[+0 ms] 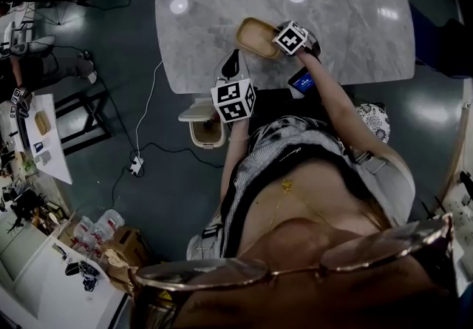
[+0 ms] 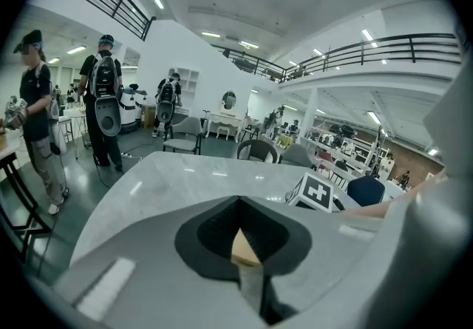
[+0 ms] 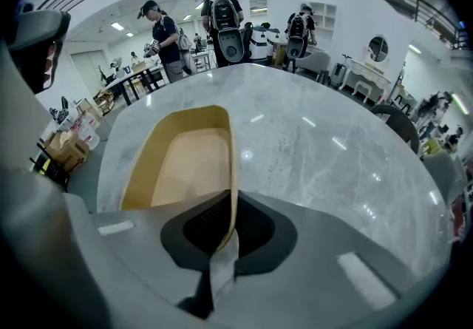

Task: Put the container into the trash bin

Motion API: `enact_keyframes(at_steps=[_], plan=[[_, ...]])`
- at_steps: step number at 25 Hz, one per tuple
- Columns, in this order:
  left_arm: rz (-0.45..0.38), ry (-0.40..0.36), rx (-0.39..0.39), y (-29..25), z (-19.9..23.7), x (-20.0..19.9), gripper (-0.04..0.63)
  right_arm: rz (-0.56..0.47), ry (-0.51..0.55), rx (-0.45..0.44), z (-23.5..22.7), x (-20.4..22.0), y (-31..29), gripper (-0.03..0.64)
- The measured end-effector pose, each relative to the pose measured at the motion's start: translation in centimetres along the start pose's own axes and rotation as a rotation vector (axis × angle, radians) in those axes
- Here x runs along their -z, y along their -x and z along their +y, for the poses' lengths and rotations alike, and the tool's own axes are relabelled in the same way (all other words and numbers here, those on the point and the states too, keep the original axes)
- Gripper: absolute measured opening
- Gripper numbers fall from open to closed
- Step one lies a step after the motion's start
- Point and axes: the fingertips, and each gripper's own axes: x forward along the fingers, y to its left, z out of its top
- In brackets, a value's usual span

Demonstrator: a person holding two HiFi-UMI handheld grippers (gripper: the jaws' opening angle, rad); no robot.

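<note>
A shallow tan container (image 1: pixel 255 35) lies on the marble table (image 1: pixel 222 2) near its front edge. My right gripper (image 1: pixel 284 43) points steeply down at the container's right side. In the right gripper view the right gripper (image 3: pixel 230 228) is shut on the thin rim of the container (image 3: pixel 185 165), which stretches away to the left. My left gripper (image 1: pixel 230 69) hovers at the table's front edge, apart from the container. In the left gripper view the left gripper (image 2: pixel 249 253) looks shut with nothing held; a tan sliver shows through its notch. The trash bin (image 1: pixel 196 131) stands on the floor below the table edge, under my left hand.
The right gripper's marker cube (image 2: pixel 319 192) shows across the table (image 2: pixel 170 187) in the left gripper view. A blue-screened device (image 1: pixel 301 83) sits by the table edge. A cable and power strip (image 1: pixel 136 165) lie on the floor at the left. Several people and chairs stand beyond the table.
</note>
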Motion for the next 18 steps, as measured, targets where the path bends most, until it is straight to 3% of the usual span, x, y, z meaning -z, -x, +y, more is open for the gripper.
enact_keyframes(at_steps=[3, 7, 11, 18], plan=[[-0.004, -0.002, 0.002, 0.1, -0.2, -0.2, 0.002, 0.027, -0.017, 0.005, -0.5, 0.8, 1.0, 0.029], [-0.004, -0.008, 0.005, 0.3, -0.6, -0.3, 0.002, -0.053, -0.024, -0.034, -0.3, -0.4, 2.6, 0.029], [-0.005, -0.02, 0.013, 0.3, -1.1, -0.3, 0.002, -0.068, -0.059, -0.064, -0.1, -0.3, 4.5, 0.029], [-0.008, -0.039, 0.032, 0.8, -2.1, -0.8, 0.002, -0.116, -0.03, -0.078, 0.8, -2.3, 9.2, 0.029]])
